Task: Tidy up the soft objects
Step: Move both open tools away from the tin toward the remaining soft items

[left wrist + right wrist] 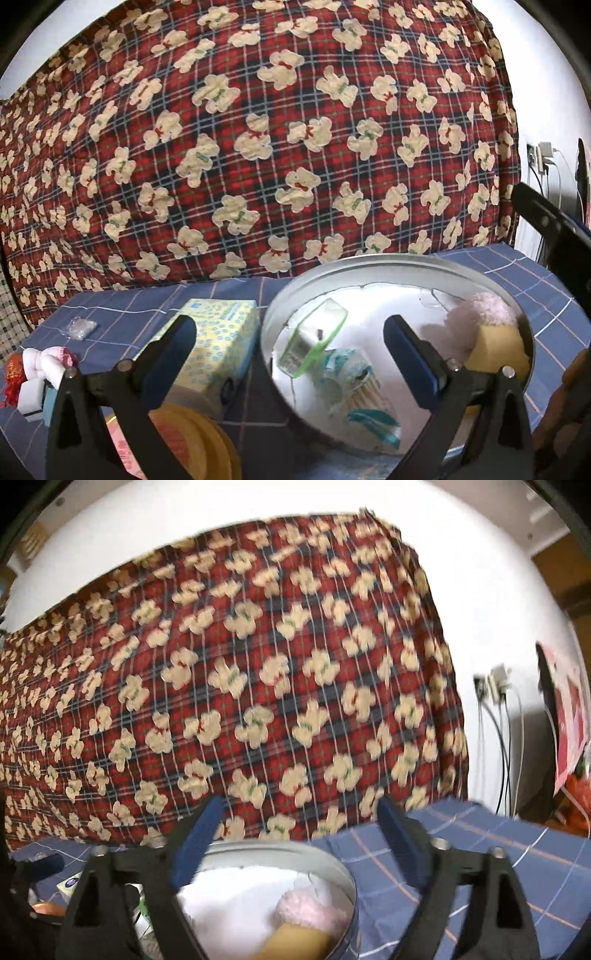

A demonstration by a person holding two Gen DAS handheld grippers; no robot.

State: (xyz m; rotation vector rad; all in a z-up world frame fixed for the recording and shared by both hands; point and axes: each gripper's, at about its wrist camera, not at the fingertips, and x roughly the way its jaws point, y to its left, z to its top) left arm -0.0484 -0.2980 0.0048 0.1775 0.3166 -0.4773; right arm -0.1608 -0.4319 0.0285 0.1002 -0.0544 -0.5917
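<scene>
Both tongs wide, nothing between the pads, over the tin.

We see the left tongs (291, 354) and right tongs (299, 834) gaping above the round tin (306, 280) on the blue bed sheet (517, 273). Inside the tin: pink plush (484, 310), yellow sponge (498, 347), cotton swabs (365, 395). Tissue box (218, 332) just left of the tin.

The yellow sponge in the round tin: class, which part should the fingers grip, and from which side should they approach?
Grip the yellow sponge across its flat side faces, coming down from above. It leans against the round tin wall with the pink fluffy toy close behind it, so a sideways approach looks blocked, while its top is exposed. Being soft, it will likely compress, so squeeze gently.
</scene>
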